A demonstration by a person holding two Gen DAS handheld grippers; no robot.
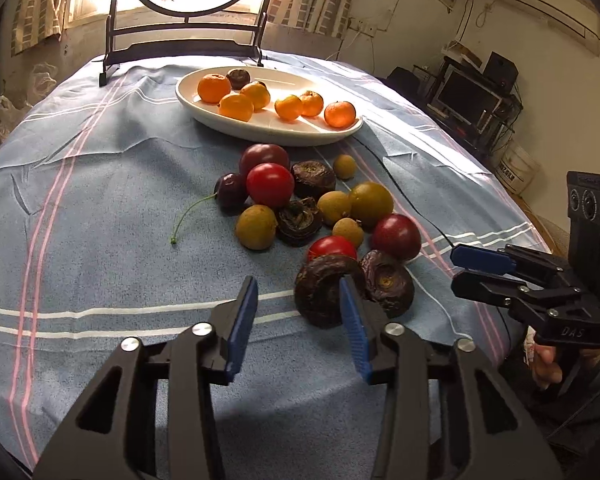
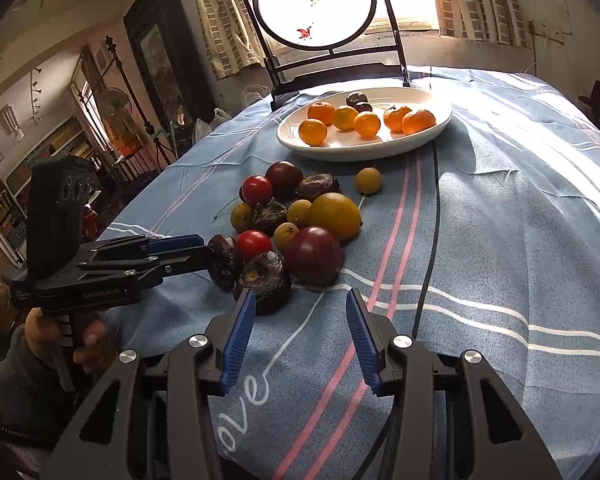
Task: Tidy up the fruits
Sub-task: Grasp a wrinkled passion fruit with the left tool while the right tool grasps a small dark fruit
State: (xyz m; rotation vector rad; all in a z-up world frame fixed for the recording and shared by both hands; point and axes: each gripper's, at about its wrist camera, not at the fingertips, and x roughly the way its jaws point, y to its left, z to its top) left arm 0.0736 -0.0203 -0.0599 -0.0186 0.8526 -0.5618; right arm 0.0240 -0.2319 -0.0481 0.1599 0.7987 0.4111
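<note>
A white oval plate (image 1: 268,130) (image 2: 360,153) at the back of the table holds several small oranges (image 1: 236,106) and a dark fruit. In front of it lies a loose pile: red tomatoes (image 1: 270,184), purple round fruits (image 1: 396,237), tan longans (image 1: 256,227), a cherry with its stem, and dark wrinkled fruits (image 1: 320,292) (image 2: 265,280). My left gripper (image 1: 298,282) (image 2: 204,250) is open. One wrinkled fruit sits against its right fingertip, and the left pad stands clear of it. My right gripper (image 2: 300,296) (image 1: 460,270) is open over bare cloth, just right of the pile.
A blue striped cloth (image 1: 100,200) covers the table. A black-framed round screen (image 2: 316,8) stands behind the plate. A black cable (image 2: 434,216) runs across the cloth right of the fruit. A hand (image 2: 88,340) holds the left gripper's handle.
</note>
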